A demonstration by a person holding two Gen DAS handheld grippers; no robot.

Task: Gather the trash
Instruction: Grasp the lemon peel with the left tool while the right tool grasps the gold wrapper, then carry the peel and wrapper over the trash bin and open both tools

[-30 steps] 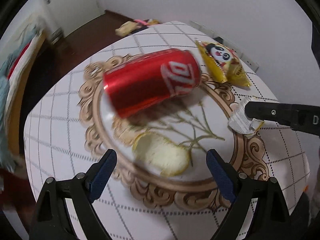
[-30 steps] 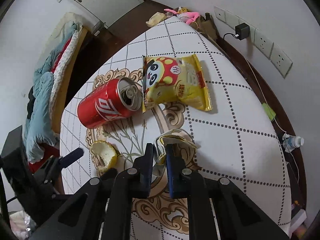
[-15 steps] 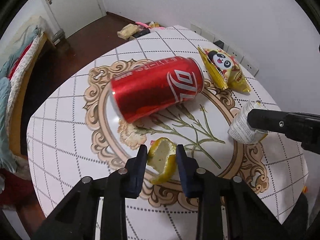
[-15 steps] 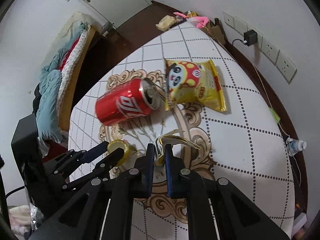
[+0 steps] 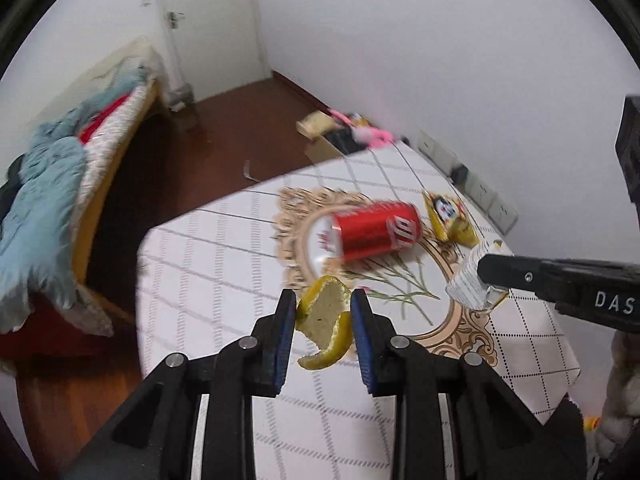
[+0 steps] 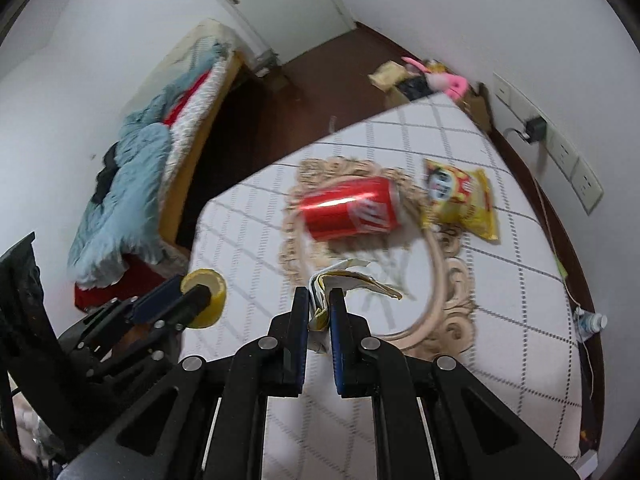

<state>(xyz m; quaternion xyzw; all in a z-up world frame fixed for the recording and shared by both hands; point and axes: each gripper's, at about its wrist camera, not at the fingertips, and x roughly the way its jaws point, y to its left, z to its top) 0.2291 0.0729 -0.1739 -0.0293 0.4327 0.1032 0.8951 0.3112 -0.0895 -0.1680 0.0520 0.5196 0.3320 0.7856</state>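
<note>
Both grippers hang raised above the table (image 5: 224,264). Beyond their tips a red cola can (image 5: 376,230) lies sideways beside a yellow snack bag (image 6: 460,204). The left gripper (image 5: 323,316) pinches citrus peel (image 5: 324,320); the right gripper (image 6: 319,308) clamps crumpled paper wrapper (image 6: 344,280).

The red can (image 5: 376,232) is shiny metal with a bright glare streak, and the yellow snack bag (image 6: 460,200) looks like glossy foil plastic. The citrus peel (image 5: 324,320) is waxy outside, pithy and matt inside. The crumpled wrapper (image 6: 344,284) seems to be printed paper, though it's blurry. The tablecloth (image 6: 500,320) is smooth, and the floor (image 5: 224,144) is dark polished wood.
</note>
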